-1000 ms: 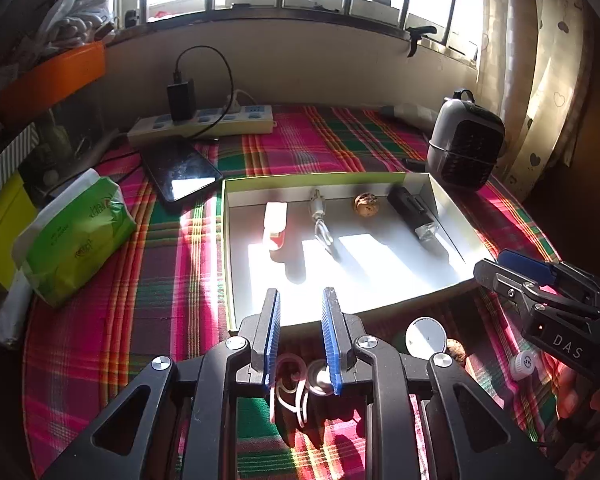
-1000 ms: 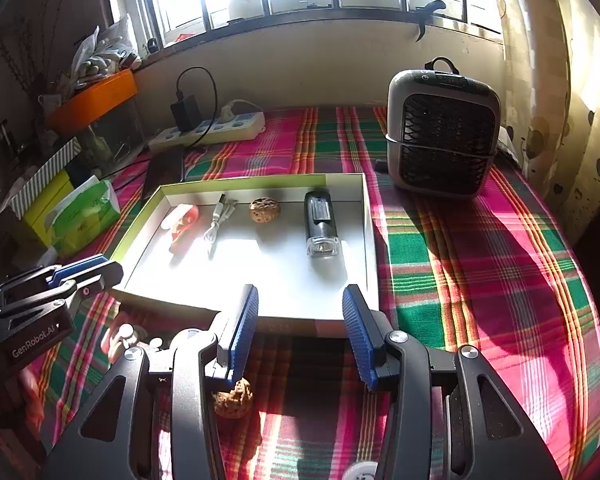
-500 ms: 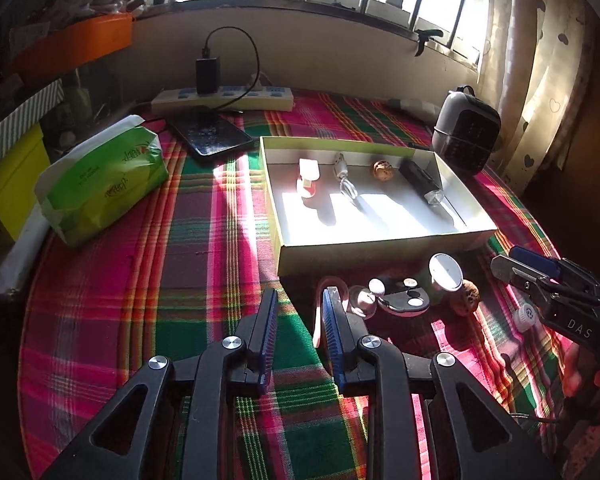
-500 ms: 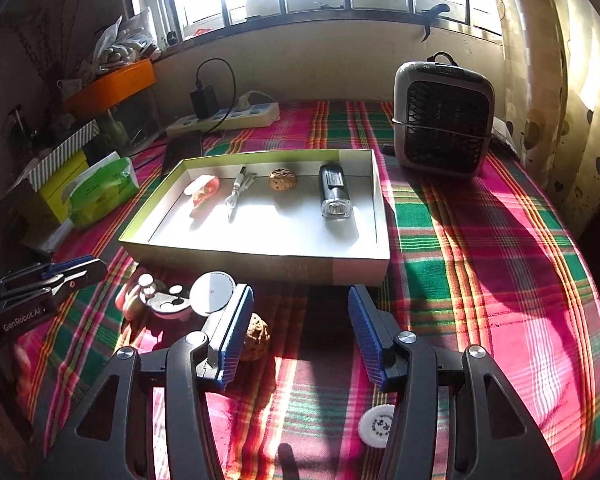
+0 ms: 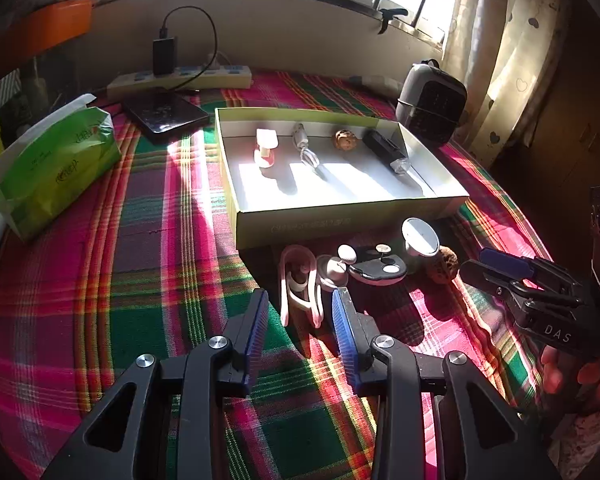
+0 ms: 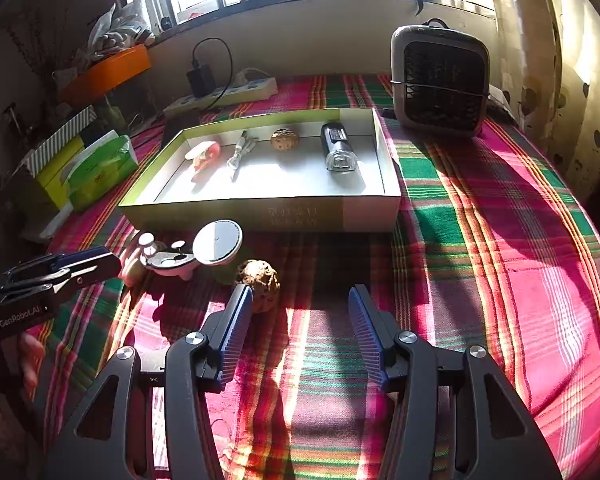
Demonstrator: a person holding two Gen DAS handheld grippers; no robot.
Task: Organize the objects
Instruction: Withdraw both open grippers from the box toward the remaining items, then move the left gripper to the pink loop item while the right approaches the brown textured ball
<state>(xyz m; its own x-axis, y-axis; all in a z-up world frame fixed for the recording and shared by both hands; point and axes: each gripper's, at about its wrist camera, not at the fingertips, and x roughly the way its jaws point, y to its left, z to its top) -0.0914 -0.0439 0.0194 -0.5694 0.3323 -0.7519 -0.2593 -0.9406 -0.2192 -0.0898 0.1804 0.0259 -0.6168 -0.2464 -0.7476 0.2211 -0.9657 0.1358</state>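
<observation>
A: Plaid cloth point(image 5: 148, 240) under my rig. Any writing?
B: "DAS" on my right gripper point(image 5: 496, 268), "GenRobot.AI" on my left gripper point(image 6: 96, 262).
A: Jaws?
B: Left's are opening, over the pink cable point(image 5: 300, 288) but not touching. Right's stand apart, empty; the walnut point(image 6: 260, 278) lies by 1 finger, before the box point(image 6: 260, 216).

Wrist cams, both facing tray point(image 5: 340, 220)

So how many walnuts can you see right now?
2. One walnut lies inside the box, between cable and flashlight; the other walnut sits on the tablecloth before the box. None seem hidden.
</observation>
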